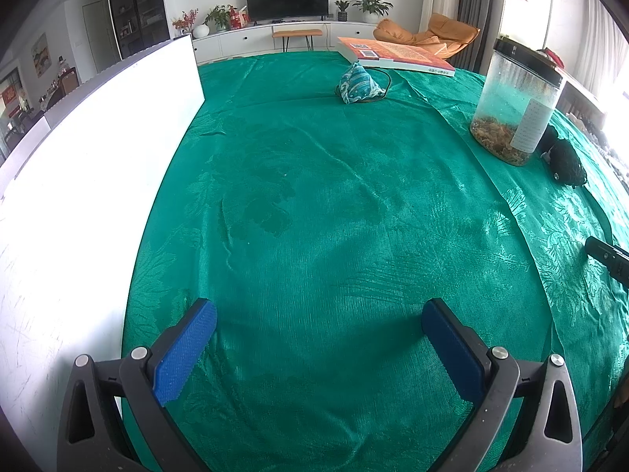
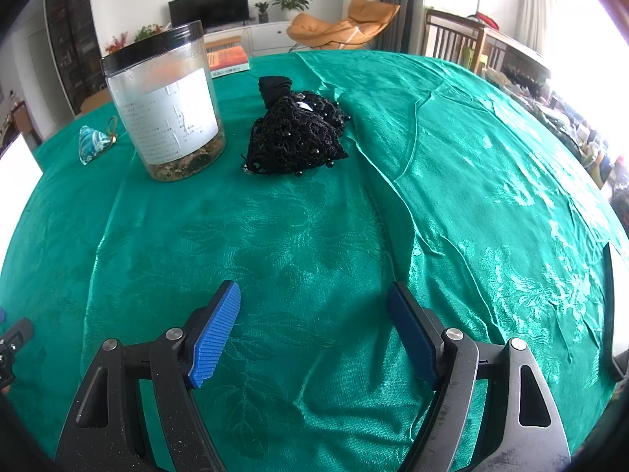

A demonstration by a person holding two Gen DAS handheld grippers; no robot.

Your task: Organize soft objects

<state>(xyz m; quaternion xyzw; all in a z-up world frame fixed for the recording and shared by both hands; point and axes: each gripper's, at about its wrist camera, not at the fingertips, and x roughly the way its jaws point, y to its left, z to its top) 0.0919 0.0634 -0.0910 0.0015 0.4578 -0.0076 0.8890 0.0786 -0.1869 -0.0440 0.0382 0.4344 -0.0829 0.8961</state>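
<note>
A blue patterned cloth pouch (image 1: pixel 359 85) lies at the far middle of the green tablecloth; it also shows at the far left in the right wrist view (image 2: pixel 91 142). A black beaded lace pouch (image 2: pixel 297 135) lies beside the jar, with a black cloth (image 2: pixel 274 86) behind it; the pouch shows at the right edge in the left wrist view (image 1: pixel 567 163). My left gripper (image 1: pixel 318 314) is open and empty over bare cloth. My right gripper (image 2: pixel 314 299) is open and empty, well short of the lace pouch.
A clear plastic jar (image 2: pixel 165 102) with a black lid stands left of the lace pouch, also in the left wrist view (image 1: pixel 515 102). An orange book (image 1: pixel 393 55) lies at the far edge. A white board (image 1: pixel 78 181) lies along the left.
</note>
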